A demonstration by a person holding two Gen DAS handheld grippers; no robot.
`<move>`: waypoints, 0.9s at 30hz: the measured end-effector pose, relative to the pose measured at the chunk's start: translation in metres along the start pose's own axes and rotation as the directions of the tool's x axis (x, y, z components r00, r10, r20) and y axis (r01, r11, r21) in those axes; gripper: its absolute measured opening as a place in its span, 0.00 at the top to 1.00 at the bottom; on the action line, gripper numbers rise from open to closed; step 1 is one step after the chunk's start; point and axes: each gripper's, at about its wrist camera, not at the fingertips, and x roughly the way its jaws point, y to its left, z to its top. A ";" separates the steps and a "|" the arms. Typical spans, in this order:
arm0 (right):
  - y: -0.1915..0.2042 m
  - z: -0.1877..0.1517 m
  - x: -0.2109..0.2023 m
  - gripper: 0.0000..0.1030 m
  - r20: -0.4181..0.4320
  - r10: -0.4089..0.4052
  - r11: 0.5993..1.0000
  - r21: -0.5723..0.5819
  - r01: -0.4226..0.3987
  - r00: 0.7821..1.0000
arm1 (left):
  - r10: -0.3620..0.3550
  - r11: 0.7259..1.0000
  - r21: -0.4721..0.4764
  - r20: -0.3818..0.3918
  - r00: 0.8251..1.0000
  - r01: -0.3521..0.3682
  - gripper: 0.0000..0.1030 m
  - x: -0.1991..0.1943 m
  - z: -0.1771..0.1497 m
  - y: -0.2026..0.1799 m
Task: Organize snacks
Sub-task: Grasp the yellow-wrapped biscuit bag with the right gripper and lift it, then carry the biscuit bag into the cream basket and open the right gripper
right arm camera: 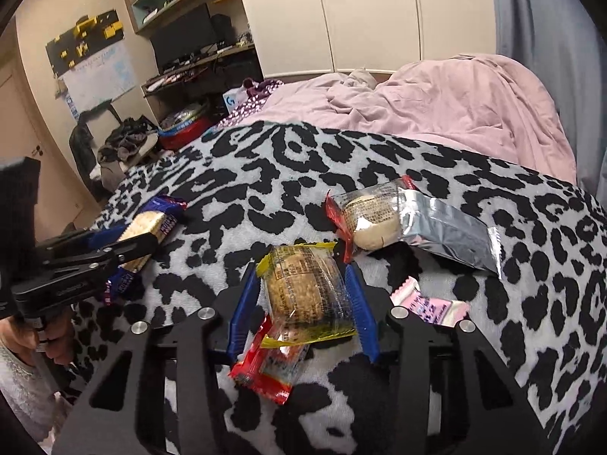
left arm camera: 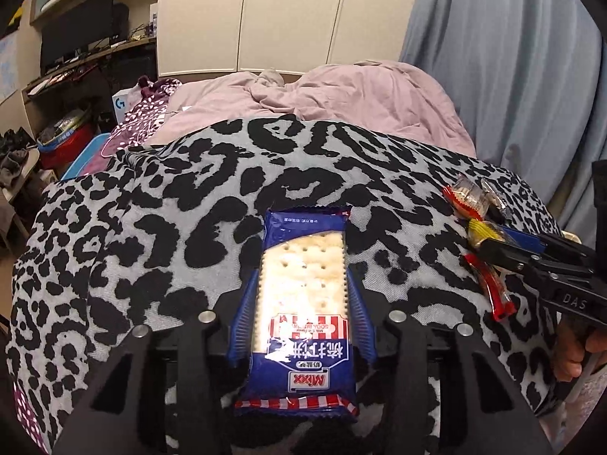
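Gripping a blue plastic-wrapped pack of soda crackers lengthwise between the blue pads of the left gripper, jaws clamped on its long sides, above the grey-and-black leopard-print blanket. Seen from the right wrist camera too, at the left edge, with the cracker pack pinched in black fingers.

Closing the right gripper on a clear, yellow-edged packet holding a round brown biscuit, blue pads pressed to both sides. Lying partly under that packet, a red-and-white flat wrapper on the blanket. Just beyond, a clear red-ended packet with a pale round cake, touching a silver foil pouch. Beside the right jaw, a small pink-and-white sachet. Farther back, a rumpled pink duvet and white wardrobe doors.
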 end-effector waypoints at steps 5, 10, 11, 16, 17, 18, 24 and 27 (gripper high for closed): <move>-0.005 -0.003 -0.020 0.57 0.047 0.016 0.999 0.042 -0.018 0.999 | -0.009 1.000 -0.010 0.018 1.000 0.009 0.57 -0.009 0.000 -0.001; -0.009 -0.003 -0.042 0.57 0.098 0.023 0.997 0.072 -0.030 0.995 | -0.020 1.000 -0.012 0.061 0.998 0.021 0.57 -0.027 0.006 -0.006; -0.010 -0.003 -0.047 0.57 0.109 0.023 0.996 0.079 -0.032 0.994 | -0.024 1.000 -0.010 0.070 0.997 0.024 0.57 -0.031 0.007 -0.008; -0.023 -0.009 -0.073 0.57 0.164 0.016 0.991 0.127 -0.038 0.986 | -0.039 0.999 0.009 0.100 0.994 0.038 0.57 -0.047 0.013 -0.022; -0.025 -0.010 -0.078 0.57 0.175 0.013 0.990 0.137 -0.037 0.984 | -0.043 0.999 0.014 0.103 0.994 0.042 0.57 -0.049 0.014 -0.025; -0.028 -0.011 -0.083 0.57 0.185 0.009 0.989 0.146 -0.037 0.983 | -0.049 0.999 0.019 0.107 0.993 0.047 0.57 -0.051 0.014 -0.029; -0.051 -0.026 -0.118 0.57 0.250 -0.033 0.978 0.206 -0.020 0.968 | -0.083 0.995 0.058 0.125 0.989 0.076 0.57 -0.061 0.018 -0.056; -0.067 -0.034 -0.136 0.57 0.280 -0.071 0.970 0.241 0.001 0.957 | -0.100 0.993 0.075 0.130 0.987 0.091 0.57 -0.063 0.019 -0.070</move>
